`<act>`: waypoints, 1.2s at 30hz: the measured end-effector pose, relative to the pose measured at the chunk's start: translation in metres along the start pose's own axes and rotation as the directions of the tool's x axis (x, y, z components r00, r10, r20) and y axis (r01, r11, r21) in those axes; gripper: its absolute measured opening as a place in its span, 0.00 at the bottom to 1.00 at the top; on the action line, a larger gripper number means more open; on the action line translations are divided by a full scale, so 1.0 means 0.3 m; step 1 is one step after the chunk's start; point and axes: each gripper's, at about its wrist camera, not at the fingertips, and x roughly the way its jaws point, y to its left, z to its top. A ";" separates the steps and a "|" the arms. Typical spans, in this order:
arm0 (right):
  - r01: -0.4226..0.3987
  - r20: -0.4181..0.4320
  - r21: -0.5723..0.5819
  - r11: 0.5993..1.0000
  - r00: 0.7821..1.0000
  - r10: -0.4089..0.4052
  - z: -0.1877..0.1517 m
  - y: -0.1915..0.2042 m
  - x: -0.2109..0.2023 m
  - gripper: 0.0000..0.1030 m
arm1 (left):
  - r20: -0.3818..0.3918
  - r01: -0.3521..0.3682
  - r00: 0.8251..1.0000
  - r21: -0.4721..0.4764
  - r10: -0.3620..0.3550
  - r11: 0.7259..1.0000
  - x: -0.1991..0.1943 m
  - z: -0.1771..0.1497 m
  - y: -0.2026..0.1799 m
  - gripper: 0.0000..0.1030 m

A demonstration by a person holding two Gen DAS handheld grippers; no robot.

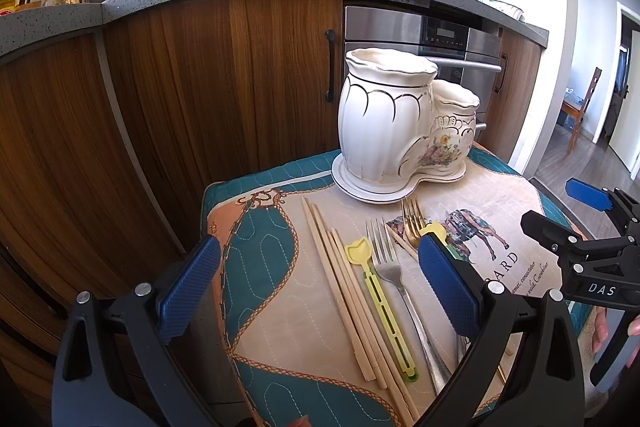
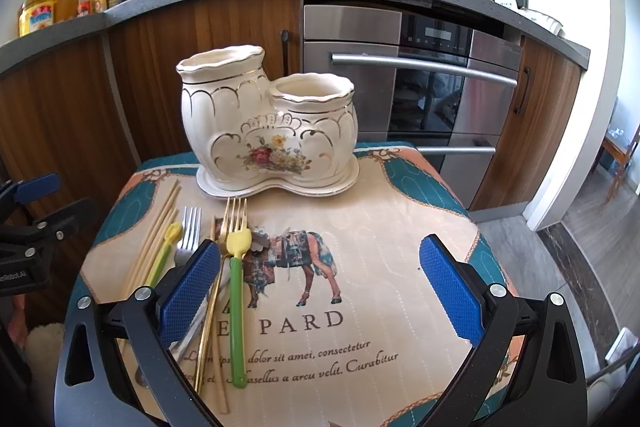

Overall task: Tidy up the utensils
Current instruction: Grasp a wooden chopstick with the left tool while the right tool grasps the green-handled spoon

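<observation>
Lying beneath left tool (image 1: 320, 291) — chopsticks (image 1: 344, 291)

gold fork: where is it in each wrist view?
Left wrist: the gold fork shows right of centre, tines toward the holder, its handle hidden behind the left gripper's right finger.
Right wrist: gold fork lies left of centre, handle running down beside the right gripper's left finger.
Shared landmark: the white ceramic holder, just beyond the tines.

— How do we hold our left gripper (image 1: 320, 291)?
— Low and level, jaws spread wide, nothing between its pads.
— And our right gripper (image 2: 320, 291)?
— Just the same: wide apart, gripping nothing, beside the left.
</observation>
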 end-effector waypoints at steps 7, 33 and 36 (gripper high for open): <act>-0.002 -0.006 -0.013 1.000 1.000 0.002 0.003 -0.001 0.014 0.96 | -0.012 -0.012 1.000 0.004 0.012 1.000 0.013 0.002 0.008 0.95; -0.054 -0.037 -0.002 0.999 0.998 0.054 -0.014 -0.042 0.074 0.96 | -0.246 -0.007 0.969 0.063 0.022 0.998 0.244 -0.097 0.014 0.54; -0.055 -0.038 0.004 0.998 0.998 0.055 -0.014 -0.045 0.075 0.96 | -0.258 -0.009 0.966 0.065 0.026 0.998 0.264 -0.085 0.016 0.46</act>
